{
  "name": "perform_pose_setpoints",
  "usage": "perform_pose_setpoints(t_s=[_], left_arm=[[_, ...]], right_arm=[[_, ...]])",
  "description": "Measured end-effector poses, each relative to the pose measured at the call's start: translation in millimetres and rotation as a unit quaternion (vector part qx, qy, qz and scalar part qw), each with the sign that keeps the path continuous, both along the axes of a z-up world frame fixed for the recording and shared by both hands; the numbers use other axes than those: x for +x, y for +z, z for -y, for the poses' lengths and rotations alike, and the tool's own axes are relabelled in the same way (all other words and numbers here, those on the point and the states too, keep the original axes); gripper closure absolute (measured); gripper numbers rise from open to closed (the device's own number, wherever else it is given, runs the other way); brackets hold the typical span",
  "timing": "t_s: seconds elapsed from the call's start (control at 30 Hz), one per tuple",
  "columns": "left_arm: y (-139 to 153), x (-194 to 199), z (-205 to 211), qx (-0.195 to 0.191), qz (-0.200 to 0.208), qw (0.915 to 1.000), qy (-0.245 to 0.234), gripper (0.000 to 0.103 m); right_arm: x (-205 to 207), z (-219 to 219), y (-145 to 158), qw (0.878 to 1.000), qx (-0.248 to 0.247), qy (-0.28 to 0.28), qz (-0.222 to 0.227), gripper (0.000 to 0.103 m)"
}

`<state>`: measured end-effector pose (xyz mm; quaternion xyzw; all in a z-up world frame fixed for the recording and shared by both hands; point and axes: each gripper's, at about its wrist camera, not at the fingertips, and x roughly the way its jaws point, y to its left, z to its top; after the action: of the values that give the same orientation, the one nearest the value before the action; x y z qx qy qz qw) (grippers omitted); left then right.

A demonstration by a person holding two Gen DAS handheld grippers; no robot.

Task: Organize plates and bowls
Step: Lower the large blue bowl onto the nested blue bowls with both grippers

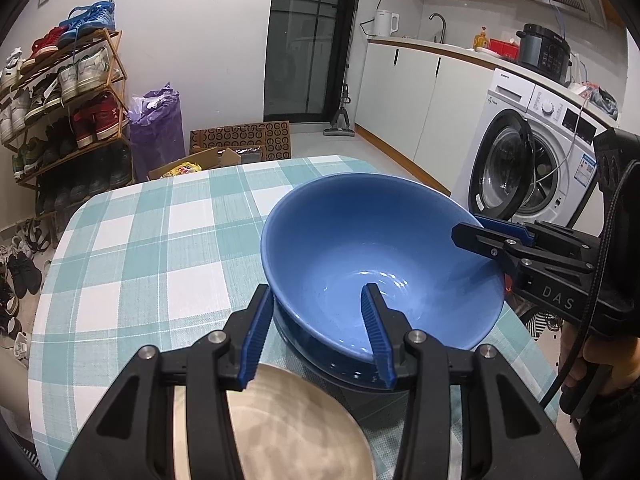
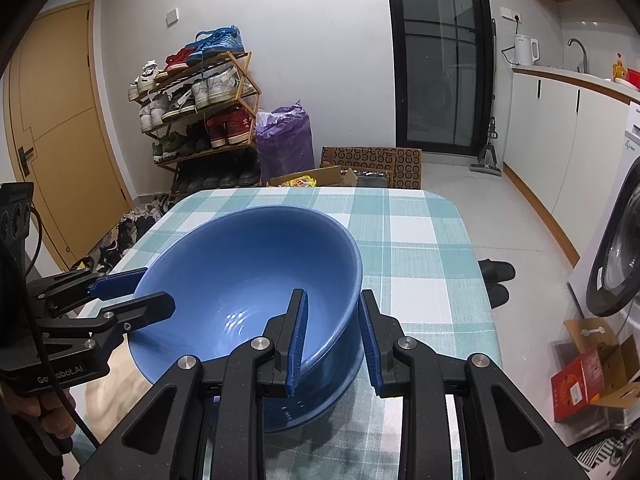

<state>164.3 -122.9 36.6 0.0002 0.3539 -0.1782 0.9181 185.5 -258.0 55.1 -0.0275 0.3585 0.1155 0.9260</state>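
A large blue bowl (image 1: 372, 256) is tilted above the checked tablecloth, and it also shows in the right wrist view (image 2: 248, 280). My left gripper (image 1: 316, 336) straddles its near-left rim, one finger outside and one inside, with a wide gap. My right gripper (image 2: 332, 336) straddles the opposite rim the same way, and it shows at the right of the left wrist view (image 1: 492, 236). A darker blue bowl (image 1: 320, 356) sits under it. A beige plate (image 1: 288, 428) lies below my left gripper.
The table (image 1: 152, 240) has rounded far corners and a drop beyond its edges. A shoe rack (image 1: 60, 100) stands far left, a washing machine (image 1: 532, 160) to the right, boxes (image 2: 592, 372) on the floor at the right.
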Motion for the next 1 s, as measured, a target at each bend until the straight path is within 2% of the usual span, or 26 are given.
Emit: perform_pose_setpoints(t_s=[1.0], left_arm=[[-21,3,7,0.03,-0.014,0.9994,-0.002,0.058]], right_arm=[[-1,-2,-33,1.0,-0.025,-0.003,-0.018,0.077]])
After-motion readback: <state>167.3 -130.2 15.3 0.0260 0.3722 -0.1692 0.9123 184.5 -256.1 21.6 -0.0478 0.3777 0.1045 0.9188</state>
